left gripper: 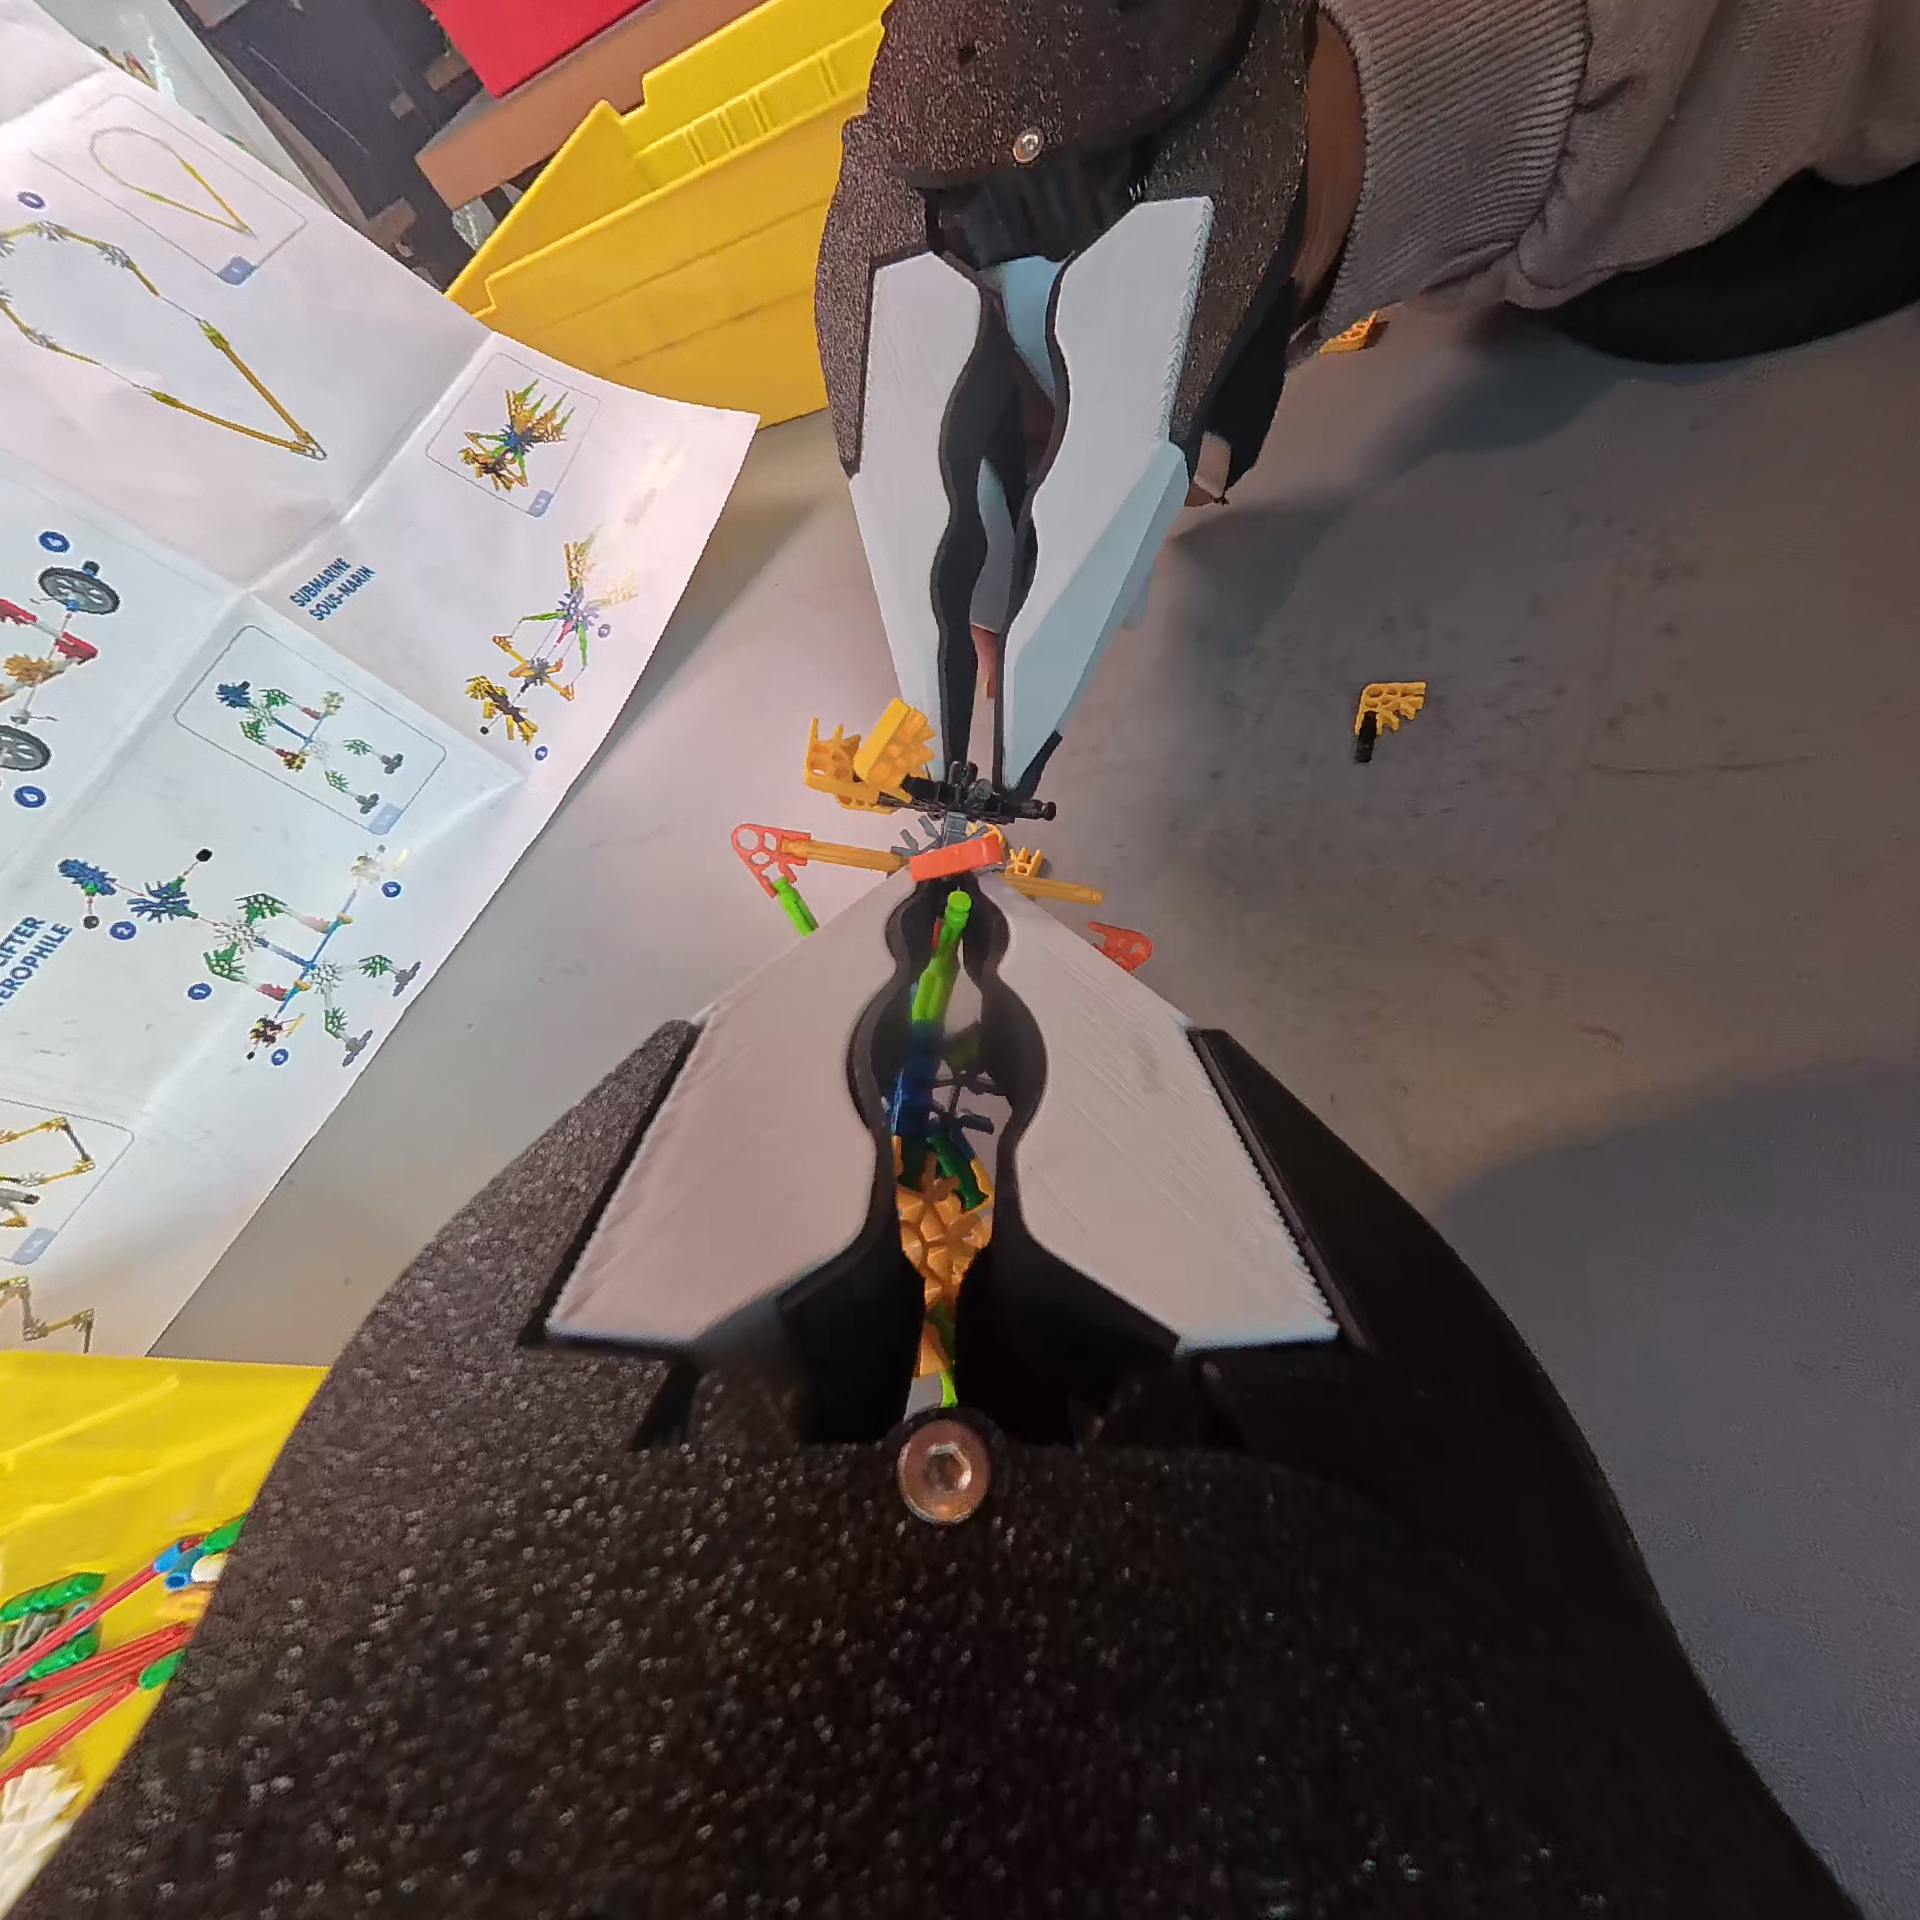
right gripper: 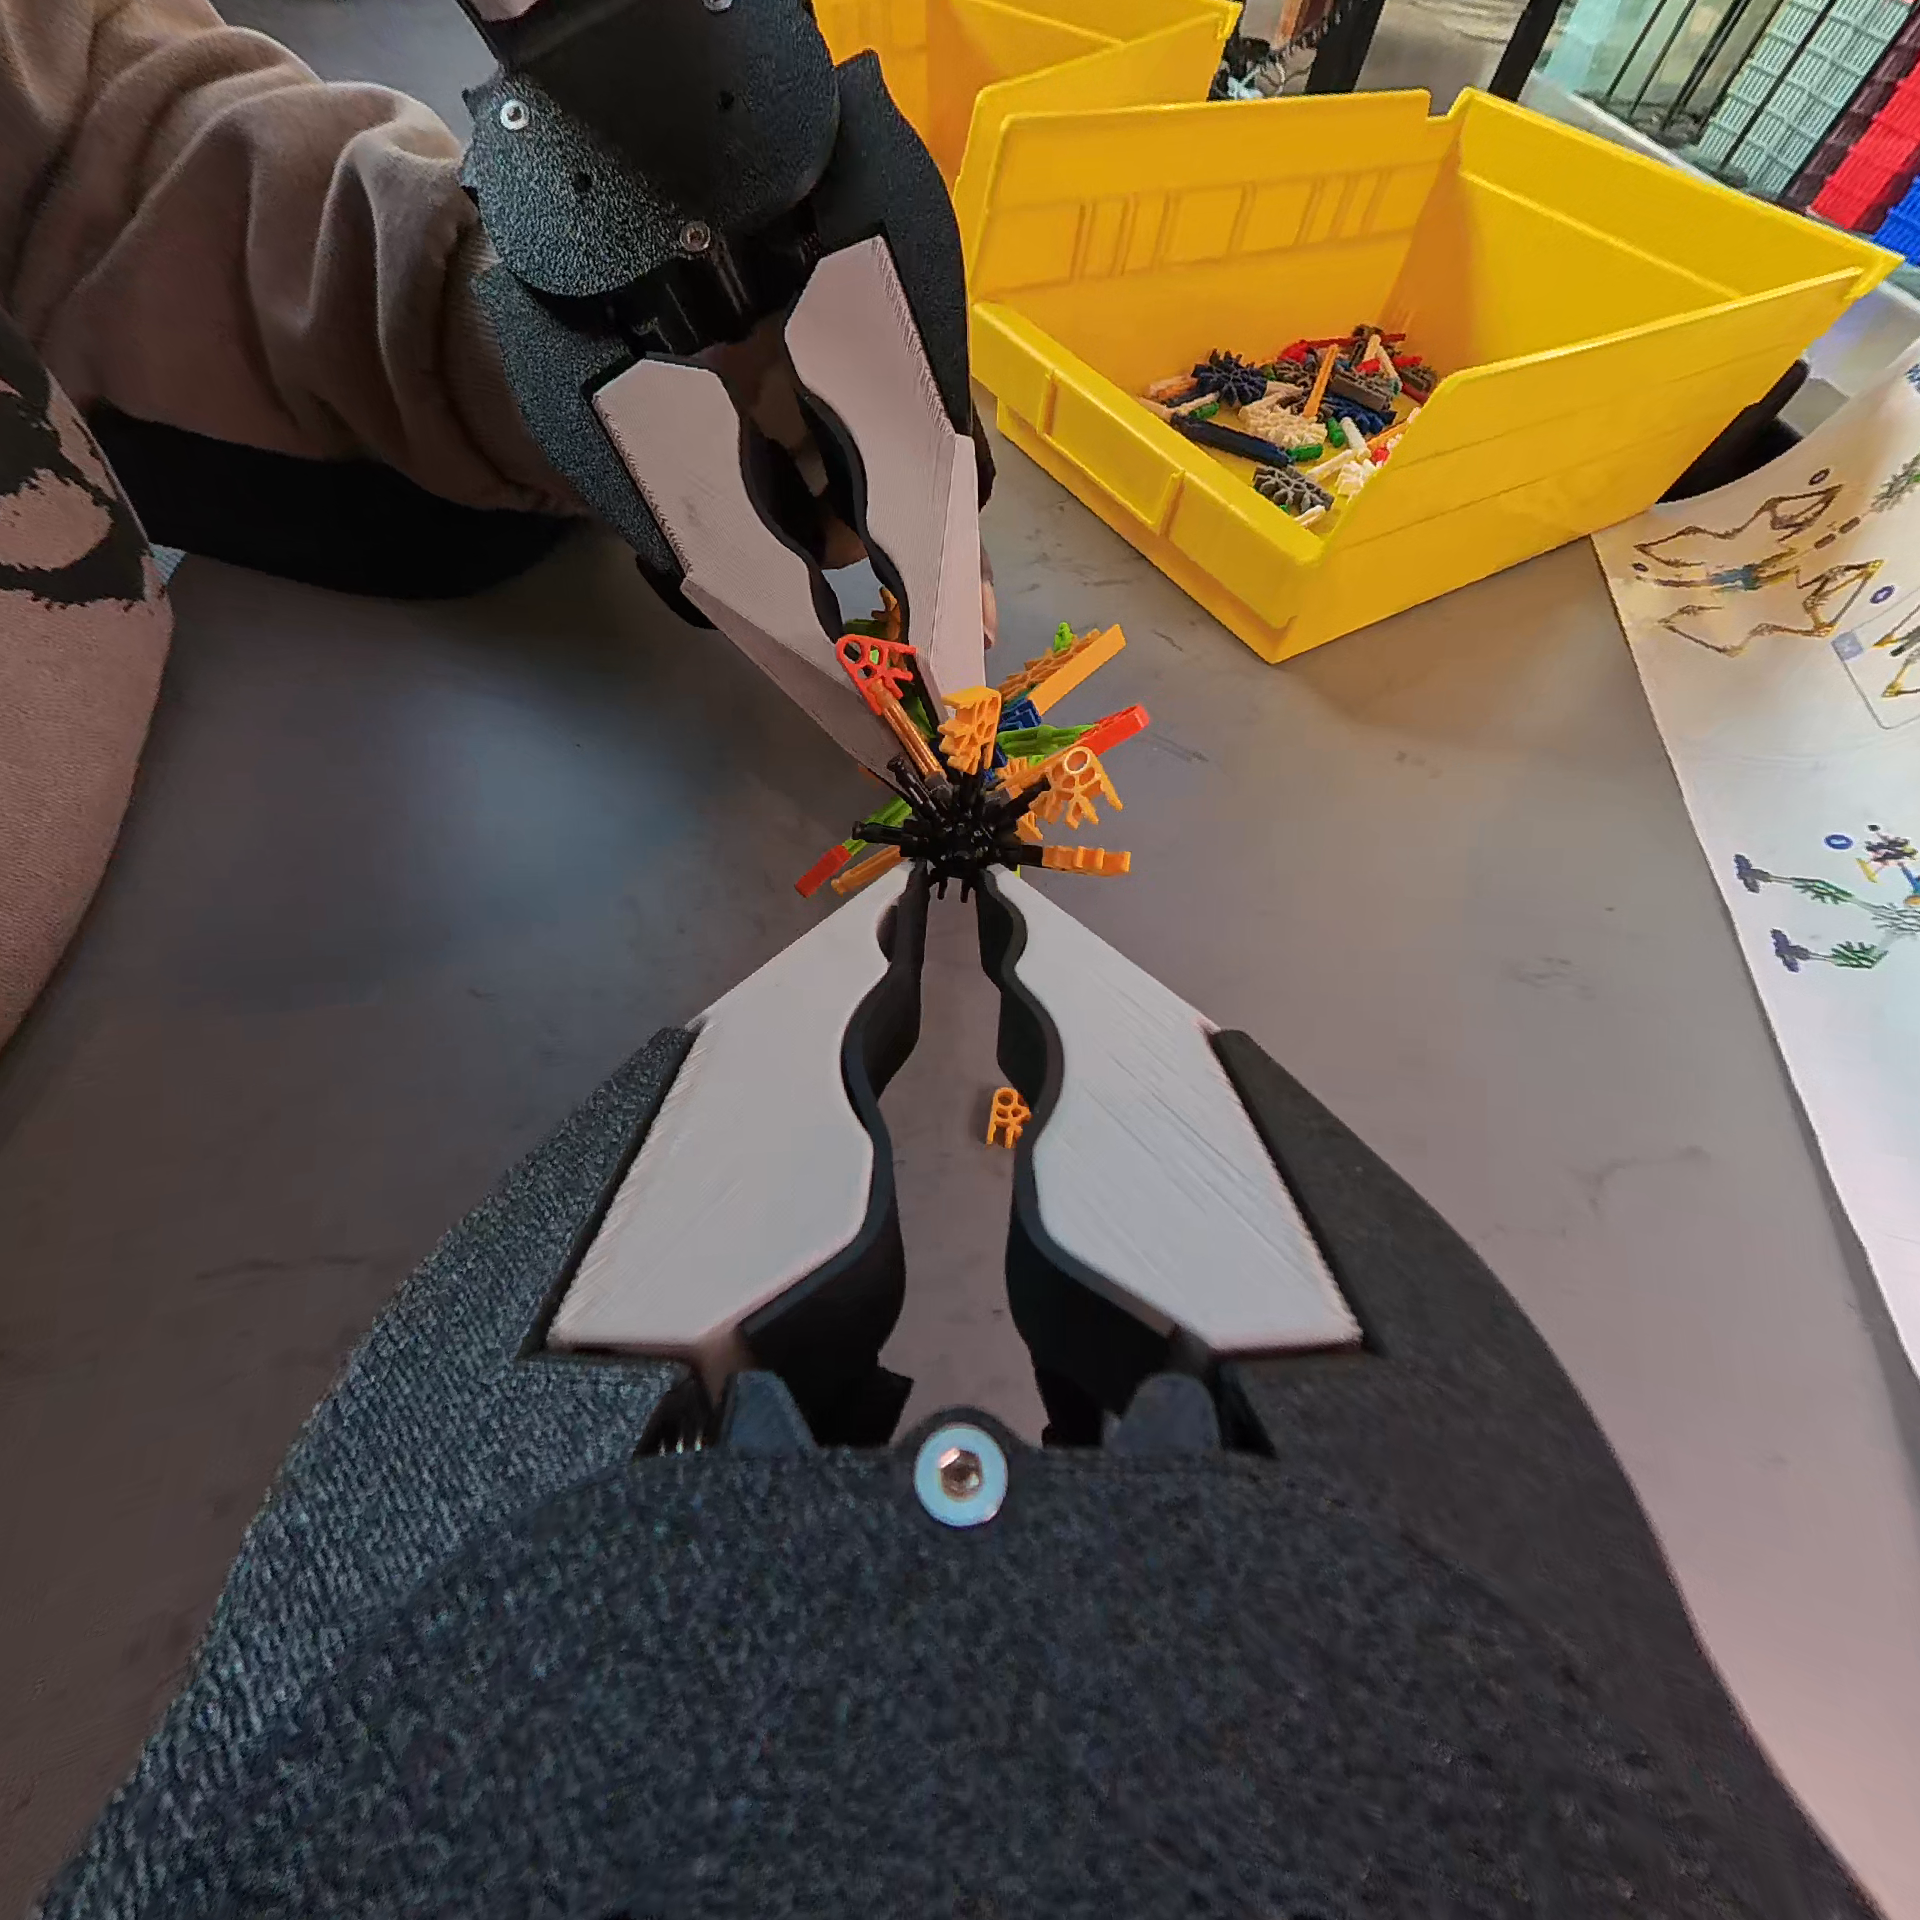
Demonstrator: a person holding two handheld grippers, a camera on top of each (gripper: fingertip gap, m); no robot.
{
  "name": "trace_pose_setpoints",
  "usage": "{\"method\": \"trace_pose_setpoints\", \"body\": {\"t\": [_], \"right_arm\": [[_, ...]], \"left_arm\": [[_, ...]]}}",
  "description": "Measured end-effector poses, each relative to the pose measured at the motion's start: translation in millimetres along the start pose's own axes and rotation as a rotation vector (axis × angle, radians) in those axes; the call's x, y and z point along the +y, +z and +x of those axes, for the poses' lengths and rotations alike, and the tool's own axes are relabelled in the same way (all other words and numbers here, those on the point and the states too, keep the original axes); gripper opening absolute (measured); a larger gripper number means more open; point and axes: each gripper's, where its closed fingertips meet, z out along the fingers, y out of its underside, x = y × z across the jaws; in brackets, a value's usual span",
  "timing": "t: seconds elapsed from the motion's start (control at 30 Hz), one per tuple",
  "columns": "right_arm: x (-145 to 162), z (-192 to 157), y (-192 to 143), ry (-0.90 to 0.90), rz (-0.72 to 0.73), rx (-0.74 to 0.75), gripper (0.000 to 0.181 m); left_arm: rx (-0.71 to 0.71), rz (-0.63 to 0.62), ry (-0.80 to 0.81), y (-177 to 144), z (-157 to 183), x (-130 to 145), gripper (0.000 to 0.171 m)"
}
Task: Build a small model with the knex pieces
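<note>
My left gripper [left gripper: 951,885] is shut on a small toy model of coloured plastic rods and connectors [left gripper: 956,860]; green, blue and yellow parts of it show between the fingers. My right gripper [right gripper: 951,883] is shut on a black snowflake-shaped connector [right gripper: 956,826], which sits against the model's near end [right gripper: 1070,790]. The grippers meet tip to tip just above the grey table. In the left wrist view the right gripper [left gripper: 982,774] comes in from the top with the black connector [left gripper: 971,802]. In the right wrist view the left gripper [right gripper: 930,727] comes in from the upper left.
A yellow bin [right gripper: 1455,239] with several loose parts stands at the back right, with another bin [left gripper: 675,239] behind it. A third yellow bin [left gripper: 104,1434] with parts is near the left gripper. A folded instruction sheet [left gripper: 312,520] lies beside them. Loose connectors [left gripper: 1387,707] [right gripper: 1006,1117] lie on the table. My two grippers' fingertips are within a few centimetres of each other.
</note>
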Motion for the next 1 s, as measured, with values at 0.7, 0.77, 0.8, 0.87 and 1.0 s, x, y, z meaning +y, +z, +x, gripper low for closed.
{"method": "trace_pose_setpoints", "body": {"t": [0.7,0.77,0.8,0.87,1.0], "right_arm": [[-11,1,-2,-0.037,0.051,0.003,0.002],[-14,0,-4,-0.048,0.059,-0.001,0.001],[-16,0,-5,-0.051,0.064,-0.005,0.001],[-17,-3,-7,-0.046,0.073,-0.022,0.001],[-19,-7,-11,-0.036,0.087,-0.058,0.0]], "left_arm": [[0.017,-0.009,-0.028,-5,-3,-4,0.002],[0.019,-0.001,-0.029,-6,-4,-6,0.002],[0.024,0.003,-0.03,-7,-3,-7,0.002],[0.037,0.008,-0.031,-8,-2,-9,0.002],[0.06,0.017,-0.044,-10,1,-12,0.002]]}}
